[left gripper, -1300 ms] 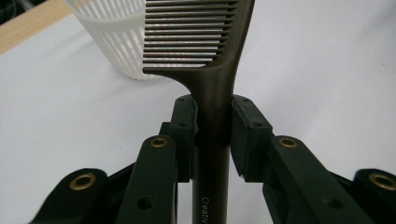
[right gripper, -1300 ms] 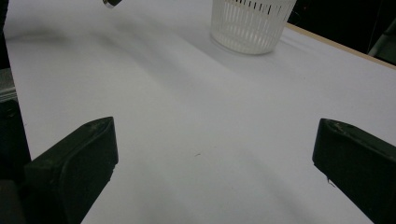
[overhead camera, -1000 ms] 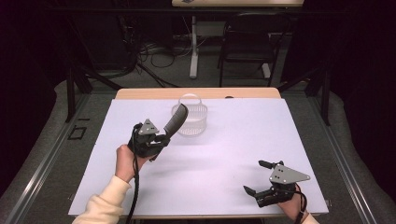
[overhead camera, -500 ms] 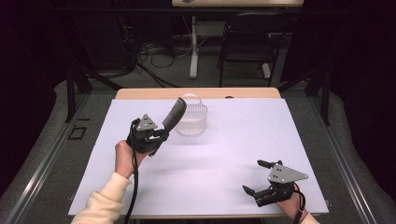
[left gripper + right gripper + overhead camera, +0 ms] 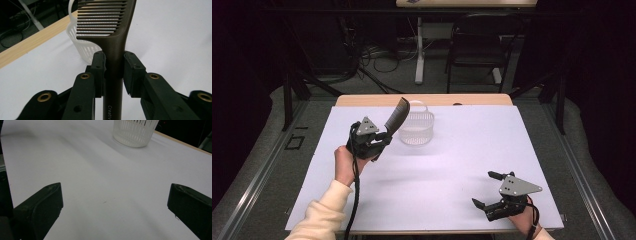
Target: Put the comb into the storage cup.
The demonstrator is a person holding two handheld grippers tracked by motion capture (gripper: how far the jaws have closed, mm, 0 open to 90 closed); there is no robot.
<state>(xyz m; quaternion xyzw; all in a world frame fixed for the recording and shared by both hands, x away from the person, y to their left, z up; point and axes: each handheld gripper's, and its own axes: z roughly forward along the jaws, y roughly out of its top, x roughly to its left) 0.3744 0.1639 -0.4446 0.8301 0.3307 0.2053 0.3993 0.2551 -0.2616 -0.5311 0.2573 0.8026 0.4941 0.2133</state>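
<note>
Here, dark comb (image 5: pixel 397 116) raised above the white table (image 5: pixel 452 165), toothed end tilted toward the white basket (image 5: pixel 416 127) just right of it, handle clamped in left gripper (image 5: pixel 379 137), right gripper (image 5: pixel 484 189) resting near right edge, jaws spread wide, holding nothing.
</note>
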